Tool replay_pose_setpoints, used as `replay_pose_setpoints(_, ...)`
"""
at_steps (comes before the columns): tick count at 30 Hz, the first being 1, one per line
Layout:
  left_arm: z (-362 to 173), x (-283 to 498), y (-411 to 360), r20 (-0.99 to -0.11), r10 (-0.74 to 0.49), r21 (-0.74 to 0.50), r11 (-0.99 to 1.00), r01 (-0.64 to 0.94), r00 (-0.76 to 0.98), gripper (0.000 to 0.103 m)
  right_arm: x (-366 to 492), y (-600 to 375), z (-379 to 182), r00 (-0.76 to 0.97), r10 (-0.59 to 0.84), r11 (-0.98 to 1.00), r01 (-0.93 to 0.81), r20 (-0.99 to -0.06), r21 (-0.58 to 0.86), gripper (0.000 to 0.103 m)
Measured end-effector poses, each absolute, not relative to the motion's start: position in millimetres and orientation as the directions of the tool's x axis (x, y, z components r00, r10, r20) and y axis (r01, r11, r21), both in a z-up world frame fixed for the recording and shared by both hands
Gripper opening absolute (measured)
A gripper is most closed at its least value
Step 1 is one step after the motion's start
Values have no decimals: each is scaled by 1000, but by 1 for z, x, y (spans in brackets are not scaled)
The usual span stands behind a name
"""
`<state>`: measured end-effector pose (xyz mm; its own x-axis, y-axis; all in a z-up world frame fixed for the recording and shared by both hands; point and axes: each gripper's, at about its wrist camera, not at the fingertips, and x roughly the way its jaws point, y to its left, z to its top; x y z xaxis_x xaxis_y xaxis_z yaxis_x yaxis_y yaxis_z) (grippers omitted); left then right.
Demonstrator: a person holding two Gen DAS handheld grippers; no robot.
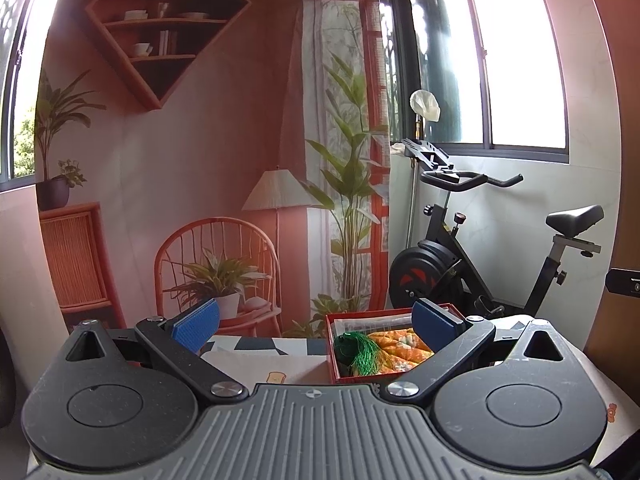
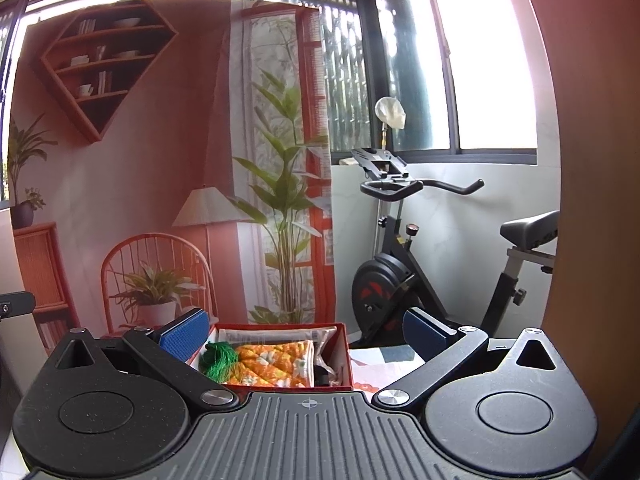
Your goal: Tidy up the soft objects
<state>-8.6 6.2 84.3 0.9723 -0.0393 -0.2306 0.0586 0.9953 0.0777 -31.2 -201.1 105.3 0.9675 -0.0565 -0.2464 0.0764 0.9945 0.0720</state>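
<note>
Both claws hang wide open with nothing in them, left claw [image 1: 316, 322] and right claw [image 2: 306, 330], held back from the red box [image 2: 342, 354] on the bench [image 1: 256, 354]. Inside lie the orange floral cloth [image 2: 272, 362] and green tassel [image 2: 218, 362], gathered together, probably so soft things stay in one place.
</note>
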Motion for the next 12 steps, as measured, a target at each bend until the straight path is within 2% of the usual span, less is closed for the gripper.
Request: replay_pose_setpoints(12,83,-7,7,-240,-47,76,995,67,970,103,-29,-200,102,967,-53,995,71,-248,65,103)
